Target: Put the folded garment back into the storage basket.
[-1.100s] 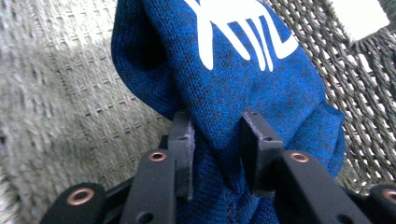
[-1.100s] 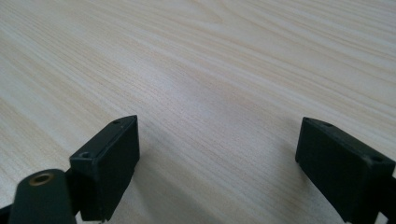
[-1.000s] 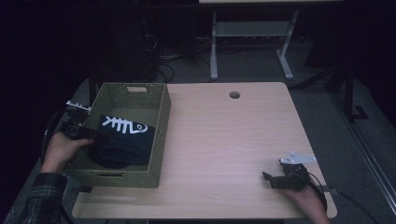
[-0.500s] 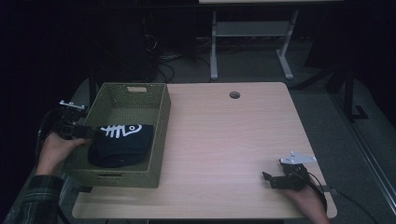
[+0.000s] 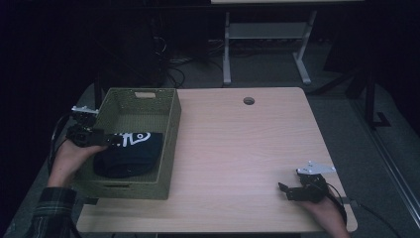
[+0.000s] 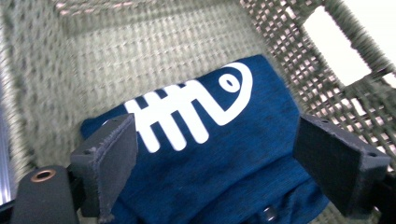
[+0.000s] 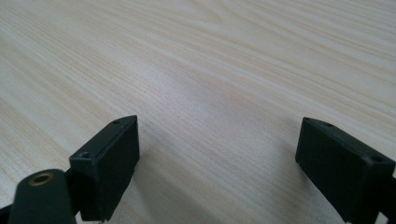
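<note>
Withdrawn, left gripper point(image 5: 111, 141) gapes over navy cloth point(image 5: 130, 154) lying in basket point(image 5: 171, 144).

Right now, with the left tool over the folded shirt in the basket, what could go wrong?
The left tool is open above the folded navy shirt; pulling away carelessly might snag the cloth and undo the fold. The woven basket wall is close to one jaw and could catch it.

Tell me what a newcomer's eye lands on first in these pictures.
First, the folded dark blue cloth with a white fish-skeleton print, lying inside the olive-green woven basket at the table's left. The left gripper hangs open above it. The right gripper rests open on the pale wooden table, near its front right corner.
</note>
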The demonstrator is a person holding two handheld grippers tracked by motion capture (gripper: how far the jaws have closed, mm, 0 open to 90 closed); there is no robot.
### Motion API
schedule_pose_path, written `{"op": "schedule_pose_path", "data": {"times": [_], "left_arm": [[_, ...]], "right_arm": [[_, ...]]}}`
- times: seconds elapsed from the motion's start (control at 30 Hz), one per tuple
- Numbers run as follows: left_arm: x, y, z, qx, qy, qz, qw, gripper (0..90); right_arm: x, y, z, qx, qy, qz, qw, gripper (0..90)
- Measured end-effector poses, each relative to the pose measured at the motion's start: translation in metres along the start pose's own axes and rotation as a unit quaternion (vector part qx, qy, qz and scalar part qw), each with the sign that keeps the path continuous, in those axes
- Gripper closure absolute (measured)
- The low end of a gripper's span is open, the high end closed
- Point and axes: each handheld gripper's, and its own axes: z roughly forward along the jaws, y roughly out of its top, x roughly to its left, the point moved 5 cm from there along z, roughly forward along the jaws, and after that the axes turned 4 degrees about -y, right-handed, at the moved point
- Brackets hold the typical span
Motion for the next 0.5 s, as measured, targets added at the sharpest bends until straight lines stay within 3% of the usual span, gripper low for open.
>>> {"op": "schedule_pose_path", "data": {"times": [0.3, 0.5], "left_arm": [[-0.031, 0.011, 0.006, -0.013, -0.012, 0.024, 0.9995, 13.7], [-0.053, 0.016, 0.011, -0.023, -0.032, 0.043, 0.9983, 14.1]], "right_arm": [[0.000, 0.000, 0.000, -0.001, 0.000, 0.000, 1.0000, 13.1], [0.000, 0.000, 0.000, 0.000, 0.000, -0.001, 1.0000, 13.2]]}}
